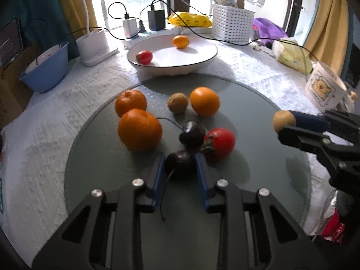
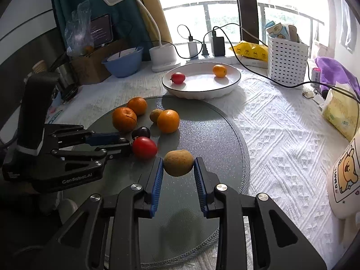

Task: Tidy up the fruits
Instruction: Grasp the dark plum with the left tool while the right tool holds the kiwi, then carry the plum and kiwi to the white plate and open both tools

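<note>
Left wrist view: the left gripper [image 1: 180, 164] has its blue pads clamped on a dark cherry [image 1: 180, 163] on the round glass mat [image 1: 258, 117], beside a red tomato [image 1: 219, 142] and a second cherry [image 1: 192, 132]. The right gripper [image 2: 178, 167] squeezes a kiwi [image 2: 178, 162], seemingly lifted clear of the mat. Further back, the white plate [image 2: 234, 79] holds a small tomato [image 2: 178, 77] and a small orange [image 2: 219, 70].

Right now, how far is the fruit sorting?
Done: a tomato and a small orange lie in the white plate. In hand: left gripper holds a cherry, right gripper a kiwi. Left on the mat: three oranges, one kiwi, one cherry, one tomato.
</note>
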Action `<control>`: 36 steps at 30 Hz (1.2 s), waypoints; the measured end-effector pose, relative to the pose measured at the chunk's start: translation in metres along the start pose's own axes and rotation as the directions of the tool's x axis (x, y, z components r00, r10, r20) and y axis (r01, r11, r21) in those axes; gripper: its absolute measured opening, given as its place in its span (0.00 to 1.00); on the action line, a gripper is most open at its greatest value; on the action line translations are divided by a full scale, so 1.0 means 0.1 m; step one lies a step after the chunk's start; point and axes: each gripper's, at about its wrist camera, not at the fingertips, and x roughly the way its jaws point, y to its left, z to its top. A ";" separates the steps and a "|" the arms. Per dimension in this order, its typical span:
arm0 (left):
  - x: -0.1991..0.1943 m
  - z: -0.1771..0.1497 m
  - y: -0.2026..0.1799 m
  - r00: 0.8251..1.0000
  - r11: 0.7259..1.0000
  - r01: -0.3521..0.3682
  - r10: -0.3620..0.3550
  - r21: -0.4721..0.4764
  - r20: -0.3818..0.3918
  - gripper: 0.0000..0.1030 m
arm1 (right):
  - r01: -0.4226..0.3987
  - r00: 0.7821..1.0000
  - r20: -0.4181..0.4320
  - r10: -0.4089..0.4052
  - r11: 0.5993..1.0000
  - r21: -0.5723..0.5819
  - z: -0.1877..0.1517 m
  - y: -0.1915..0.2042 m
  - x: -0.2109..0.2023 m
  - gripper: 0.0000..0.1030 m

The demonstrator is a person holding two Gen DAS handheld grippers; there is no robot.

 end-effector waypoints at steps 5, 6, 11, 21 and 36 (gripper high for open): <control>-0.08 -0.01 -0.03 0.999 0.999 0.033 -0.033 0.007 0.014 0.27 | 0.012 1.000 -0.006 -0.012 1.000 -0.012 0.03 0.05 0.02 0.29; -0.11 -0.01 -0.04 0.999 0.999 0.037 -0.037 0.010 0.021 0.27 | 0.013 1.000 -0.007 -0.013 1.000 -0.015 0.04 0.06 0.02 0.29; -0.26 0.02 0.00 0.996 0.998 0.061 -0.062 0.007 0.057 0.27 | 0.025 1.000 -0.010 -0.025 0.999 -0.036 0.11 0.13 0.04 0.29; -0.42 0.15 0.23 0.990 0.996 0.083 -0.082 -0.010 0.116 0.27 | 0.048 0.999 0.002 -0.048 0.997 -0.067 0.31 0.24 0.08 0.29; -0.42 0.43 0.53 0.977 0.993 0.121 -0.118 -0.005 0.176 0.27 | 0.090 0.996 0.025 -0.088 0.991 -0.103 0.72 0.25 0.20 0.29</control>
